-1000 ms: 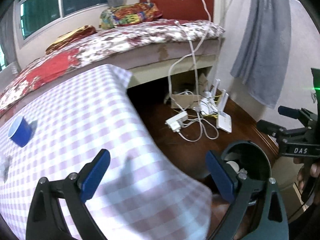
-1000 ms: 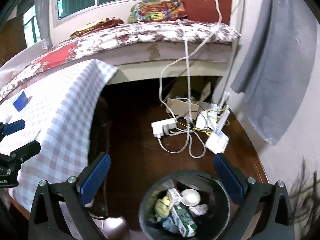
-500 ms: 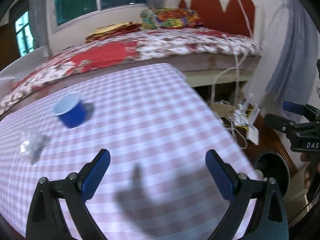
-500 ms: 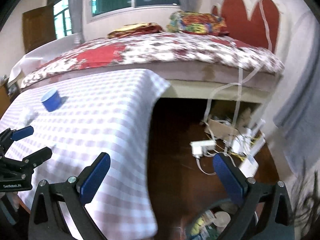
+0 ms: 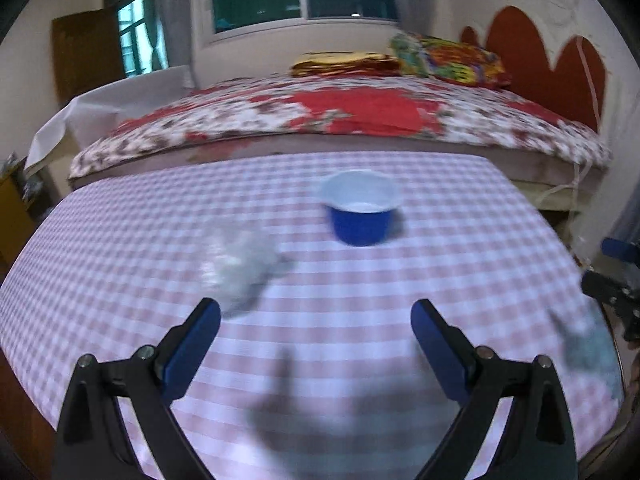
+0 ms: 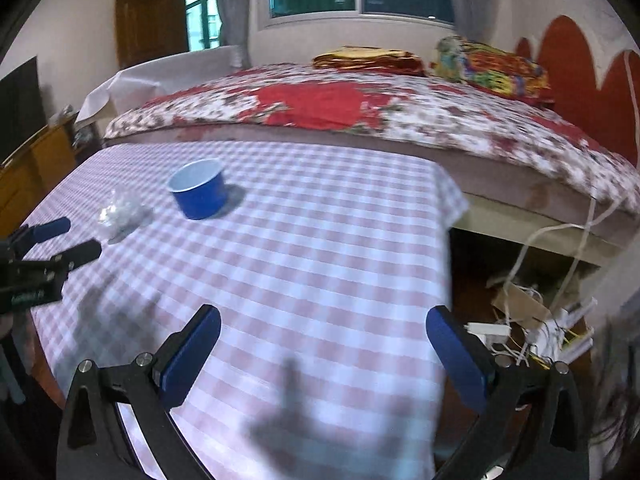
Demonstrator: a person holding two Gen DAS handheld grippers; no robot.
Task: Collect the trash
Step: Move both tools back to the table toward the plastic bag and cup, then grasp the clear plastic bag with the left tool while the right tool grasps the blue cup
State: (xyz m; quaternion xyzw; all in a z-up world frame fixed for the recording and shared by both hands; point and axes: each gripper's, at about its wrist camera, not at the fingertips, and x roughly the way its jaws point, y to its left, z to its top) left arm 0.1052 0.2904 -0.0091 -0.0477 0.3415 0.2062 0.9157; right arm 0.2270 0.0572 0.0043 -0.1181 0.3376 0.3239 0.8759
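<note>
A bed with a red and white flowered cover (image 5: 340,120) fills the back of both views, and in front of it stands a table under a pink and white checked cloth (image 5: 360,280). Only the right wrist view shows the dark wooden floor past the table's right edge, with a tangle of white cables and power strips (image 6: 532,320) under the bed. On the cloth stands an upright blue paper cup with a white inside (image 5: 361,212), and just beside it, apart from it, lies a crumpled clear scrap, perhaps plastic wrap (image 5: 240,268), blurred in the left view and sharper in the right (image 6: 120,216). The left gripper (image 5: 316,328) hovers near the scrap, fingers spread wide and empty; the right gripper (image 6: 324,332) is likewise spread and empty.
</note>
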